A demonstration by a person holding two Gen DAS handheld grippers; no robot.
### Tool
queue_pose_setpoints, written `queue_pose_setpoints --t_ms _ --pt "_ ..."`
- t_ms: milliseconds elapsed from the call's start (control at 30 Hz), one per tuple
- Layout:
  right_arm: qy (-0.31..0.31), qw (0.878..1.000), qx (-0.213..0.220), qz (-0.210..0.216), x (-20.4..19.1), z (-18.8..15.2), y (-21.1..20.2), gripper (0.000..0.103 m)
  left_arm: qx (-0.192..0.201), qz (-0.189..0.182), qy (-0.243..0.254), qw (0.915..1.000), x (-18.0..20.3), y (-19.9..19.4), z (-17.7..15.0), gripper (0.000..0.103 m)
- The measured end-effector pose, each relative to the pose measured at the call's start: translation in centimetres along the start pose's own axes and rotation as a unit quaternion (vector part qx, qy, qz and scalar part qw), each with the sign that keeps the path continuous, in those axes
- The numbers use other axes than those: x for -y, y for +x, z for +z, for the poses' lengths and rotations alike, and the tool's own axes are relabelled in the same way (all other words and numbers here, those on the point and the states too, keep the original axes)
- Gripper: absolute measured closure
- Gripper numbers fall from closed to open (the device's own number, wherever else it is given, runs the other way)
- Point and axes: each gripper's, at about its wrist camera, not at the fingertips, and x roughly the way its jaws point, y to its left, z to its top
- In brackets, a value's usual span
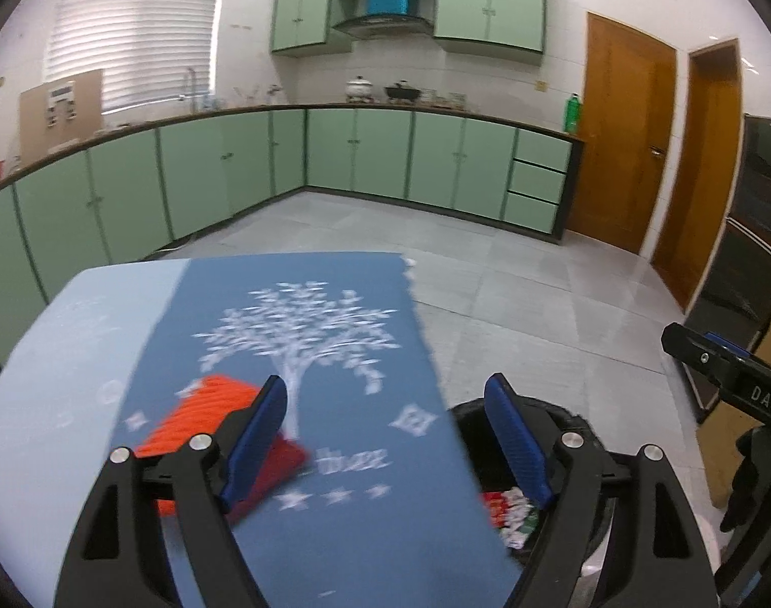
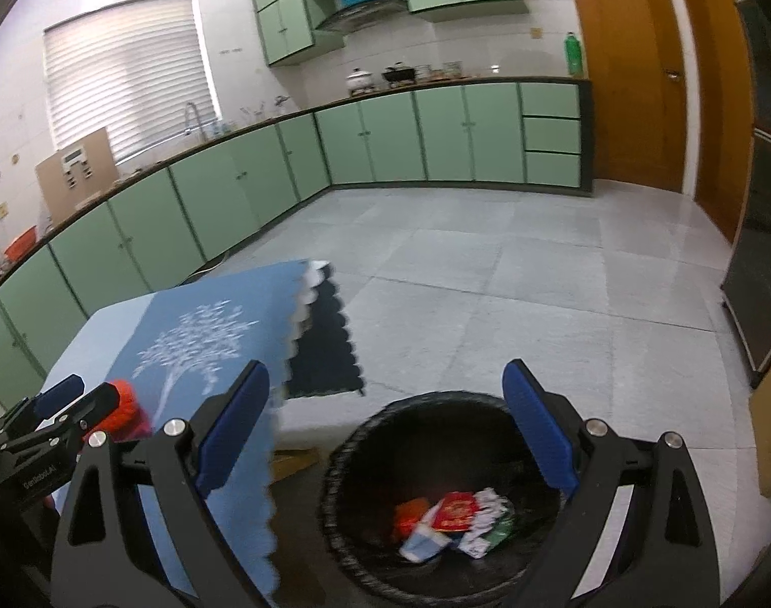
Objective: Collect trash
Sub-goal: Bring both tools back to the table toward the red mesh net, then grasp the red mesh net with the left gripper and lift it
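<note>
Two grippers, both spread wide and pinching nothing. Left gripper (image 1: 385, 385) over the blue cloth (image 1: 345, 278) with a white tree print, spread on the counter (image 1: 56, 405). Right gripper (image 2: 385, 370) above the black trash bin (image 2: 355, 435), which stands on the floor just beside the counter's edge.

Still on the counter: an orange ribbed object (image 1: 203, 415), lying on the cloth with a darker red part (image 1: 279, 466) under it (one thing or two, hard to tell). Partly hidden behind the left finger (image 1: 256, 435) of the left gripper, so off to the left of the gap between the jaws, not inside it. Not touched by either pad, as far as can be seen.

Already in the bin, low in the right wrist view and between the right gripper's fingers in the picture, but well below them: a red packet (image 2: 454, 509), an orange piece (image 2: 411, 511), a white and blue carton (image 2: 423, 542) and a crumpled white and green wrapper (image 2: 489, 511). Same heap visible at the right in the left wrist view.

Writing: "DAS" in white letters (image 1: 765, 397) on the black body of the right gripper. White characters (image 1: 360, 461) on the cloth below the tree, too blurred to read. Small print (image 2: 38, 476) on the left gripper's body, too small to read surely. Gold marks on the red packet, unreadable.
</note>
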Motion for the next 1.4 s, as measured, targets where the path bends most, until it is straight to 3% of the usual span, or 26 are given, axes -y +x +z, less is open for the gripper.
queue_pose_setpoints --t_ms 267,500,1300,1400 --pt "-0.026 0.999 -0.011 0.035 -5.7 -0.5 0.7 0.012 0.0 0.048 -0.019 0.9987 -5.3 -1.8 -0.9 0.024" --pt "-0.042 0.998 -0.019 0.047 -9.0 -0.5 1.5 0.012 -0.018 0.073 -0.027 0.9968 -8.2 -0.7 -1.7 0.024" --pt "-0.056 0.994 -0.08 0.054 -11.2 -3.0 6.4 0.012 -0.09 0.103 -0.005 0.9906 -9.0 5.0 -4.2 0.024" --pt "-0.058 0.993 -0.083 0.057 -11.5 -3.0 6.6 0.012 -0.089 0.093 -0.014 0.9916 -9.2 4.9 -4.2 0.033"
